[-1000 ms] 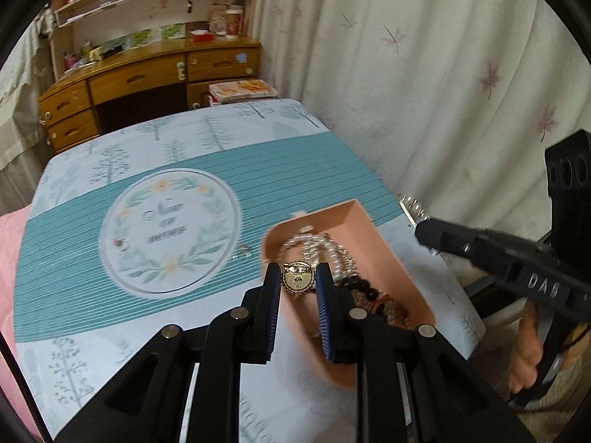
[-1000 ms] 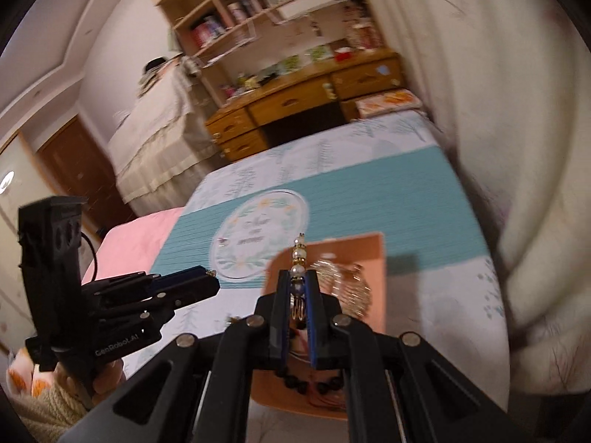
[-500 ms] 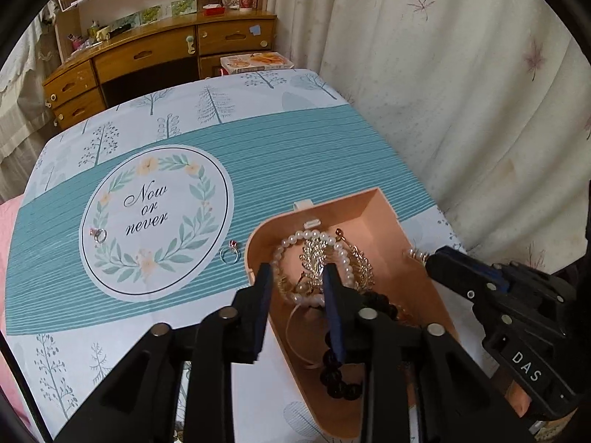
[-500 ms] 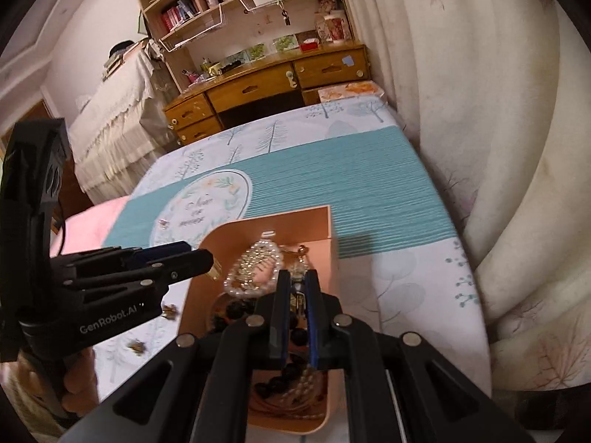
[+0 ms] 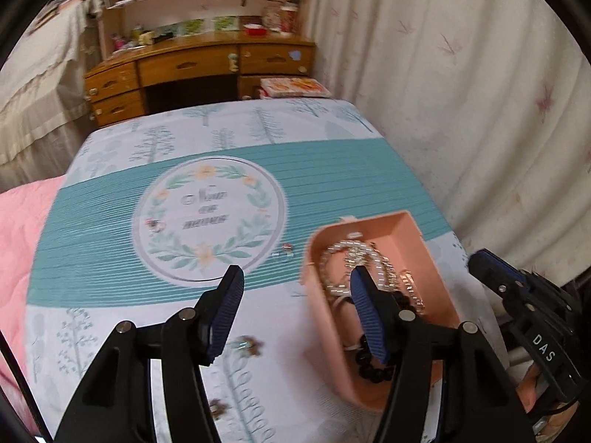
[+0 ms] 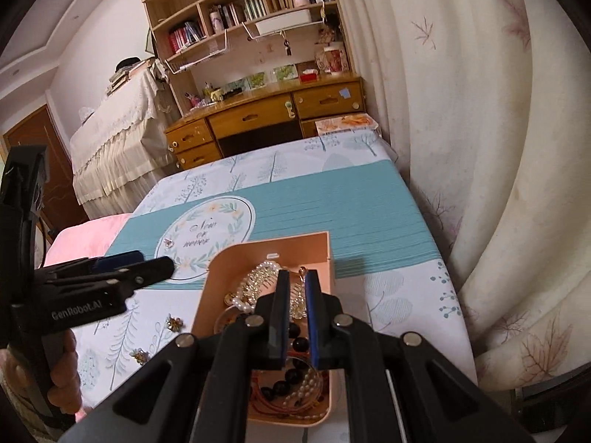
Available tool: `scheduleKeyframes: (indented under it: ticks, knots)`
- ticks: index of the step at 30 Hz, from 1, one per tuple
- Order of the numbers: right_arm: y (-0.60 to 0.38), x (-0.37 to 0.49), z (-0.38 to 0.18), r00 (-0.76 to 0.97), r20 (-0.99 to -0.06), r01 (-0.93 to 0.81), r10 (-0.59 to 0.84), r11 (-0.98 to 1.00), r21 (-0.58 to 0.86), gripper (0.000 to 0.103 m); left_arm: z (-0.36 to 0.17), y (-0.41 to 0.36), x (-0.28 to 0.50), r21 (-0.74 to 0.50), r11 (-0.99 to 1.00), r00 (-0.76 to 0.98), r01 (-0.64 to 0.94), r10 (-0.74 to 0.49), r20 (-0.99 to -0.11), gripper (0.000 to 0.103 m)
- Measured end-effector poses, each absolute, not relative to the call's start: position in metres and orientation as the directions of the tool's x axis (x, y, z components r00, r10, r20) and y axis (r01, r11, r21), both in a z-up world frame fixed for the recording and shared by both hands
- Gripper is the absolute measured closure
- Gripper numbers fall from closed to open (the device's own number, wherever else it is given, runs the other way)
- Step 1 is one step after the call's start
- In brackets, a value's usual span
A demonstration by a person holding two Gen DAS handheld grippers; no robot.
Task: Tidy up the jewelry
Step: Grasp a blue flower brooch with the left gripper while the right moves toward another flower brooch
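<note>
A pink tray (image 5: pixel 432 258) (image 6: pixel 314 247) on the patterned tablecloth holds pearl strands (image 6: pixel 258 280), black beads (image 6: pixel 291 369) and gold pieces. My left gripper (image 5: pixel 295 310) is wide open and empty, above the cloth at the tray's left rim. My right gripper (image 6: pixel 295 313) hangs over the tray with its jaws slightly apart and nothing between them. Loose on the cloth lie two flower earrings (image 6: pixel 173 323) (image 6: pixel 138 356), a ring (image 5: pixel 286 251) near the tray and a small piece (image 5: pixel 155 224) on the round emblem.
The table (image 5: pixel 332 170) stands against a white curtain (image 5: pixel 480 110) on the right. A wooden desk (image 6: pixel 266 118) with shelves is behind it. A pink cushion (image 5: pixel 18 229) lies off the left edge.
The left gripper dropped its gold brooch into the tray, opened wide and shifted left. The right gripper lowered its pearl piece into the tray and parted its jaws.
</note>
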State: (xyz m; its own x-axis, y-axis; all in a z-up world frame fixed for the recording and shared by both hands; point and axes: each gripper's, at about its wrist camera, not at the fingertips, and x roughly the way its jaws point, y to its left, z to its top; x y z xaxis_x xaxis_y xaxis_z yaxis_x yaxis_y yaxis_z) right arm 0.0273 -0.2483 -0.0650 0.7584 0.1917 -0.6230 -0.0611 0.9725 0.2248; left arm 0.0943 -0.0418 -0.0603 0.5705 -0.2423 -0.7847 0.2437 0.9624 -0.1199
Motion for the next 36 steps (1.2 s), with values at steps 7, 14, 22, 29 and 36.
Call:
scheduleKeyframes:
  ticks: [7, 14, 22, 29, 36]
  knots:
    - [-0.239, 0.022, -0.061, 0.758, -0.619, -0.078, 0.204, 0.971, 0.224, 0.095, -0.047, -0.001, 0.081, -0.126, 0.979, 0.612, 0.160, -0.198, -0.766, 0.041]
    - [-0.224, 0.017, -0.061, 0.748, -0.623, -0.111, 0.229, 0.968, 0.223, 0.095, -0.047, 0.030, 0.068, -0.121, 0.987, 0.627, 0.107, -0.161, -0.762, 0.039]
    - [-0.202, 0.015, -0.063, 0.722, -0.623, -0.184, 0.301, 0.952, 0.246, 0.095, -0.063, 0.051, 0.051, -0.116, 0.988, 0.609, 0.101, -0.153, -0.779, 0.039]
    - [-0.174, 0.012, -0.072, 0.671, -0.640, -0.265, 0.375, 0.927, 0.265, 0.095, -0.093, 0.050, 0.034, -0.106, 0.974, 0.548, 0.201, -0.201, -0.812, 0.039]
    - [-0.151, 0.007, -0.081, 0.636, -0.652, -0.311, 0.413, 0.910, 0.273, 0.095, -0.126, 0.045, 0.023, -0.086, 0.968, 0.492, 0.235, -0.195, -0.849, 0.042]
